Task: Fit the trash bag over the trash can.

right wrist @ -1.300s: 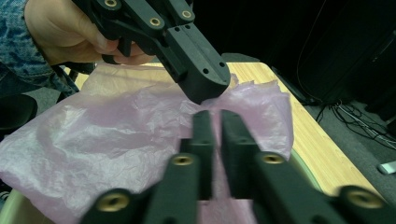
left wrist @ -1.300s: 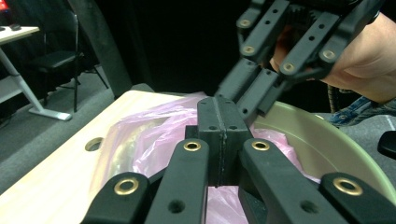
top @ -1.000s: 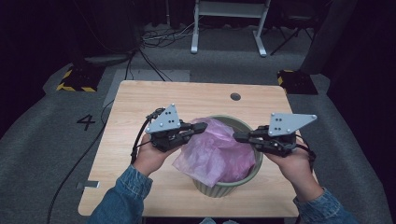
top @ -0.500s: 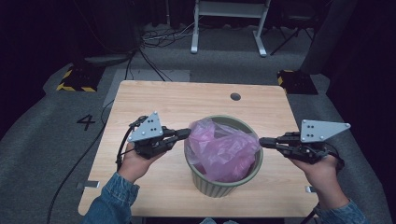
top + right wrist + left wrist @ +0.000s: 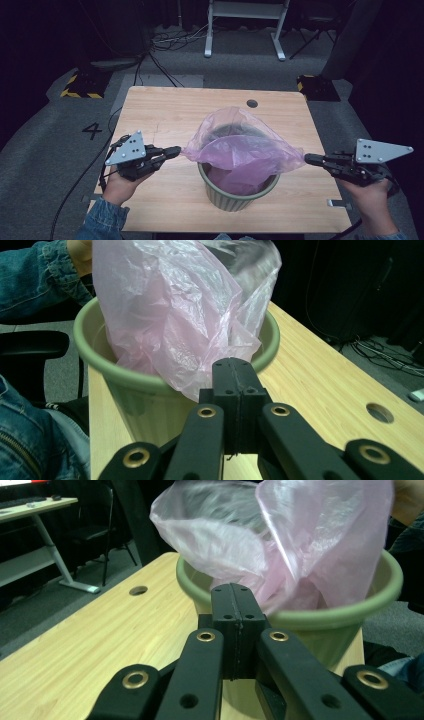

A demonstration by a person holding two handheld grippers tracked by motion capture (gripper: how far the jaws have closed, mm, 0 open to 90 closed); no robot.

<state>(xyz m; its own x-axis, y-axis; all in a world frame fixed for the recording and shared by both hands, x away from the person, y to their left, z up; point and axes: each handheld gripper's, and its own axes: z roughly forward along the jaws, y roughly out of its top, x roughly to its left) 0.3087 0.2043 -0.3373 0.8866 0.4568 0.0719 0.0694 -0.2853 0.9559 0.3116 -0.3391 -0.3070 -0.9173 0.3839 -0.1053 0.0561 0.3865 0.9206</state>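
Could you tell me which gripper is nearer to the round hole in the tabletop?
Left. The left gripper sits just left of the green bin, diagonally below the hole. The right gripper lies lower, beyond the table's right edge, slightly farther off.

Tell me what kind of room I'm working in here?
Probably a lab or studio set up for recording, not a home: a lone wooden table on grey carpet, a floor marking "4", hazard-striped blocks, loose cables and dark surroundings. The grippers stretch a pink bag over a green bin.

Dim room, grey carpet floor [image 5: 45,150] marked 4, white desk frame [image 5: 245,25] behind wooden table [image 5: 165,110]
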